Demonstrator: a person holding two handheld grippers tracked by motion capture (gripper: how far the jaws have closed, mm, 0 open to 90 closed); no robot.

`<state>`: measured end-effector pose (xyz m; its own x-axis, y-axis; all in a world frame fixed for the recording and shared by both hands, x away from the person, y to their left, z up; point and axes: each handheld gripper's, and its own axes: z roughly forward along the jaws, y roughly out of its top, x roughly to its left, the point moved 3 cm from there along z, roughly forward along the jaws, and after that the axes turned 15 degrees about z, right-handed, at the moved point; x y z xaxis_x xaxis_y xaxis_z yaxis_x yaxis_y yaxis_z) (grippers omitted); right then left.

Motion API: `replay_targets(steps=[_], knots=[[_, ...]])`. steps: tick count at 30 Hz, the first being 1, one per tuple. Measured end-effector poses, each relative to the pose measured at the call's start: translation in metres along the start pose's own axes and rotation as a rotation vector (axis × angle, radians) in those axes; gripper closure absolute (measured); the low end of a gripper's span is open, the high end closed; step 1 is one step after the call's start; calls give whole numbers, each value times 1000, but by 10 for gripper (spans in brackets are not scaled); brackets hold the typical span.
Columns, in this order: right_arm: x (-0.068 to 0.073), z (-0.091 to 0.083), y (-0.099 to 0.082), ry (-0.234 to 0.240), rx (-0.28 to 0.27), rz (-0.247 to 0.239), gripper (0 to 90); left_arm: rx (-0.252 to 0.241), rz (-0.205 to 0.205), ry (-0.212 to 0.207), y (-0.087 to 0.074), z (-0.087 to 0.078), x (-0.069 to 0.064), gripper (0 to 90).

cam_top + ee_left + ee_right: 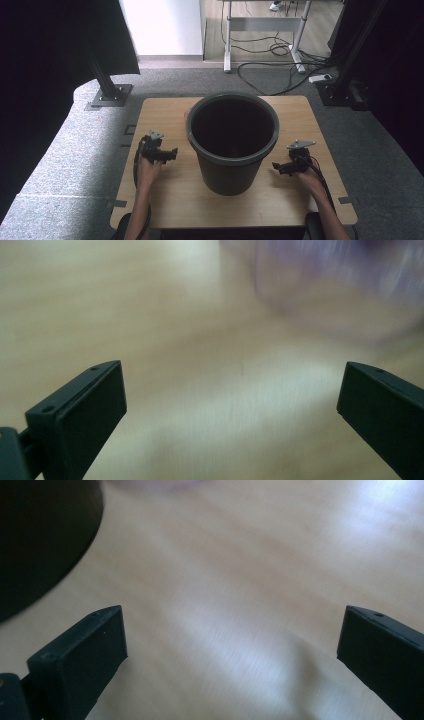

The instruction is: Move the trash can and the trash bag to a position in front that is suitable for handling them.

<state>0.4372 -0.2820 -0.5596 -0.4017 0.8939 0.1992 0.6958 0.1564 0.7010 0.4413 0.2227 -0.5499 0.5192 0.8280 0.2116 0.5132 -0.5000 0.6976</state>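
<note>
Wooden table [165,197]: I held left gripper [167,154] and right gripper [281,167], jaws apart, flanking the dark bin [233,142]; close evenly on its rim.

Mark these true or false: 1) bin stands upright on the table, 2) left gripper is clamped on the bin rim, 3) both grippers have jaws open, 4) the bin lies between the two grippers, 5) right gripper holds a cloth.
1) True. The dark bin stands upright on the wooden table, its mouth facing up.
2) False. The left gripper is beside the bin, apart from it, with nothing between its jaws.
3) True. The left gripper's jaws stand wide apart, and so do those of the right gripper.
4) True. One gripper sits on each side of the bin.
5) False. The right gripper is empty over bare wood.
</note>
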Motion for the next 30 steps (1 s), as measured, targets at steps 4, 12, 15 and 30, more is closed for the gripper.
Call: replay_targets(steps=[4,12,15,30], knots=[[-8,17,19,-16,-11,47,0,25,1,-32,-16,0,-16,0],[-11,45,68,-14,-33,48,0,45,24,-49,-20,1,-28,0],[-6,47,92,26,-74,69,0,44,29,-46,-20,1,-28,0],[7,115,93,-40,37,35,0,48,19,-41,-21,0,-29,0]])
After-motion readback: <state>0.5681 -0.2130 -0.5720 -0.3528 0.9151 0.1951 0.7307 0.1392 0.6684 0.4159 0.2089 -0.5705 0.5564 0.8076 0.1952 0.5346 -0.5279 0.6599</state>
